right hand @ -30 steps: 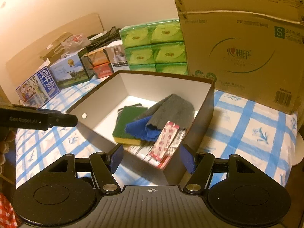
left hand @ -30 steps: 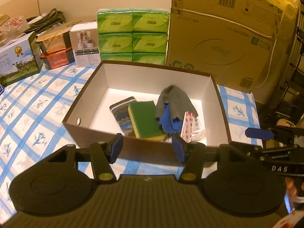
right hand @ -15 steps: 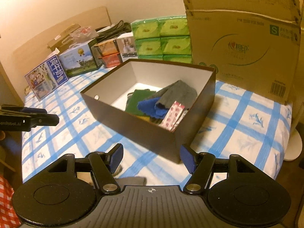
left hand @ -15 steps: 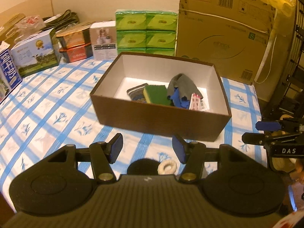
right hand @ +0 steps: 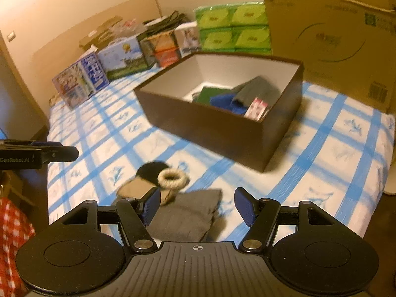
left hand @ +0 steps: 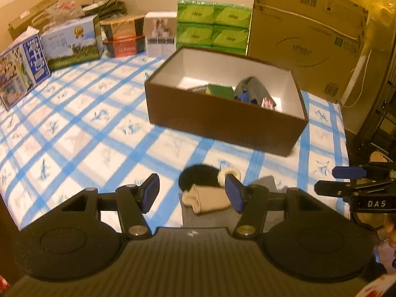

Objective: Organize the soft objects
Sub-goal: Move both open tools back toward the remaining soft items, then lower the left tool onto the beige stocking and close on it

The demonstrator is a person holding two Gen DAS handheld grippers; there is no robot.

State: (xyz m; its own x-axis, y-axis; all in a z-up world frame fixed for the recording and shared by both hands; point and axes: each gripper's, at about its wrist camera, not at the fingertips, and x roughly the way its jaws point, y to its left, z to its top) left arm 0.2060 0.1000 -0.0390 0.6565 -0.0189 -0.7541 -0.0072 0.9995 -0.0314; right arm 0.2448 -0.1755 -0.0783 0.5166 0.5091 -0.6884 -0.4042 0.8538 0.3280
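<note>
Both tongs gape wide, empty: left gripper (left hand: pixel 192 193) over the beige sock (left hand: pixel 205 199), right gripper (right hand: pixel 195 206) over the grey cloth (right hand: pixel 188 215); box (right hand: pixel 222 133) at twelve o'clock

Bench (left hand: pixel 81 133) covered in a blue-and-white checked cloth with little leaf prints. Just ahead of the tongs: grey folded cloth (right hand: pixel 190 212), beige sock (left hand: pixel 206 199), black round pad (left hand: pixel 198 177) and a fuzzy cream ring (right hand: pixel 172 178), all bunched together. Further out, an open brown box (left hand: pixel 222 118). Beyond that, along the wall: green tissue packs (left hand: pixel 212 26), big cardboard carton (left hand: pixel 307 34), several printed cartons (left hand: pixel 71 42).
</note>
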